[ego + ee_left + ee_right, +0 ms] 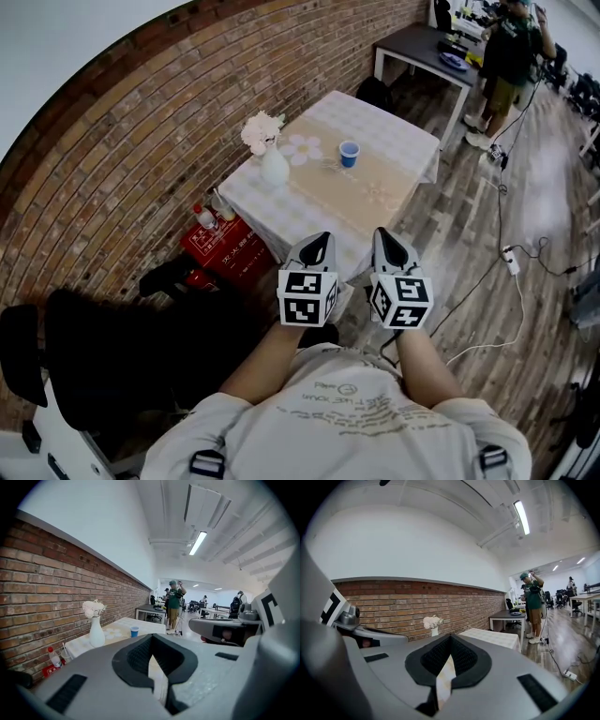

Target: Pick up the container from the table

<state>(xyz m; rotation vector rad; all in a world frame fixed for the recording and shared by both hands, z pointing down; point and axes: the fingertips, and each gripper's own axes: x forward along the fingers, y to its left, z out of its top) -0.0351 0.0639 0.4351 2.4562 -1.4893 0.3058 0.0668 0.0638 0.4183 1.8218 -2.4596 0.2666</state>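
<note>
A small blue cup stands upright on the beige runner of a table with a checked cloth; it also shows far off in the left gripper view as the blue cup. Beside it are a white vase of pale flowers and a small clear glass. My left gripper and right gripper hover side by side short of the table's near edge, both shut and empty. Seen along its own jaws, the left gripper points at the table, as does the right gripper.
A red crate with bottles sits on the floor left of the table, against the brick wall. Dark bags lie at my left. A person stands by a dark table beyond. Cables and a power strip run along the wooden floor at right.
</note>
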